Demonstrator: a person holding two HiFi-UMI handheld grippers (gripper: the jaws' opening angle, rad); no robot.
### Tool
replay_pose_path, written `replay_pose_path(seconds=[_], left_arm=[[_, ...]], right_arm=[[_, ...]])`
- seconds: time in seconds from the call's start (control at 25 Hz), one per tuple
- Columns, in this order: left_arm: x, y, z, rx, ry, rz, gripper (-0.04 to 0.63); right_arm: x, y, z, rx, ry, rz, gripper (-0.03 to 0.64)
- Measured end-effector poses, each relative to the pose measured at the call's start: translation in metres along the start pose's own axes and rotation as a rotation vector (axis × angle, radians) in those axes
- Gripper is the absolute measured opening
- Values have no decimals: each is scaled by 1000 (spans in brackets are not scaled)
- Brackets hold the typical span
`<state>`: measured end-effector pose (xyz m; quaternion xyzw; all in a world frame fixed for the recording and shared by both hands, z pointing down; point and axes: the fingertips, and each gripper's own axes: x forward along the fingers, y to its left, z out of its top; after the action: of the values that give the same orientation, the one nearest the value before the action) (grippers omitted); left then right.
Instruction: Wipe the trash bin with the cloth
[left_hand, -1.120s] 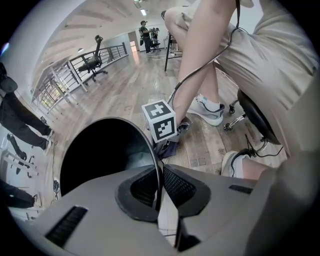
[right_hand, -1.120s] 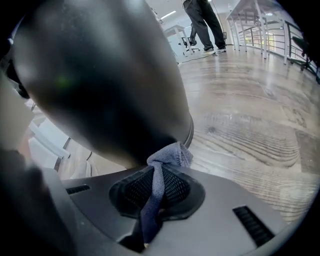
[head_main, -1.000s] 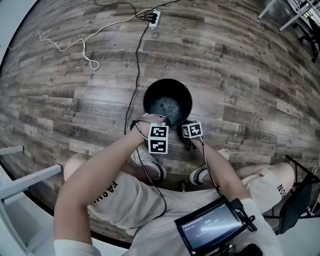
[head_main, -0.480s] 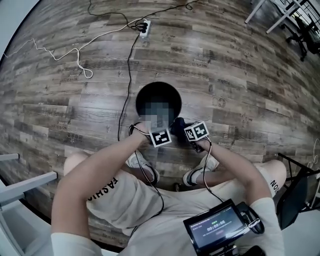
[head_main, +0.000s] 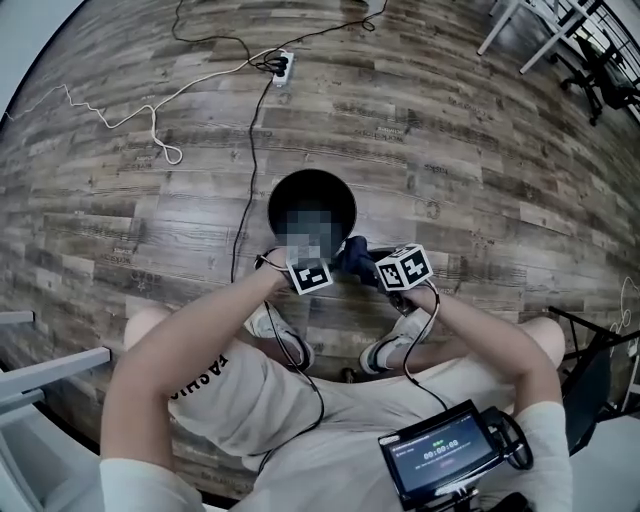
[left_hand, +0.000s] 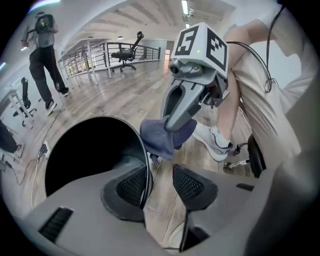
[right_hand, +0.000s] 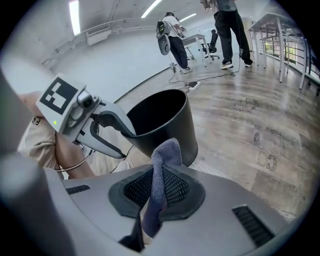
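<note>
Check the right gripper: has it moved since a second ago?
Yes. The right gripper, shut on the cloth, has risen from the bin's near rim and shifted right of it in the head view.

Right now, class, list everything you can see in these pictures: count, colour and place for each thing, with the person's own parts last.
trash bin: one, black, on the wooden floor ahead of the feet
cloth: one, dark blue, pinched in the right tool
power strip: one, white, far floor
cables: several, white and black, across the floor
office chair: at least one, black, background
bystanders: at least two, background
screen: one, black, at the person's front
shoes: two, white, behind the bin
left tool: grey, jaws just opened, bin rim between them
right tool: grey, shut on cloth
</note>
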<state>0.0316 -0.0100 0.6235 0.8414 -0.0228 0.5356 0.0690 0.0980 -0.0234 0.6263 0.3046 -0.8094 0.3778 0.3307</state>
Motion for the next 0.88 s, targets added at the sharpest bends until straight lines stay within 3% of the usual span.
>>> replay_pose_path(seconds=[0.08,0.2,0.36,0.48,0.88], left_arm=[[-3,3,-11,62,29,36,158],[-4,14,-33,221,109,132,158],[0,17,-46,365,157,184,145],[-1,20,-45,401,159,201,67],[-1,18,-45,410,144,144,51]], right_arm=[[-3,10,7,7,-11,11,34],[-5,24,23,4,-42,24,34],[-6,43,42,-9,-72,48,34],[-4,49,50,-16,-82,55,34],[34,28,32,17,-48,83,34]])
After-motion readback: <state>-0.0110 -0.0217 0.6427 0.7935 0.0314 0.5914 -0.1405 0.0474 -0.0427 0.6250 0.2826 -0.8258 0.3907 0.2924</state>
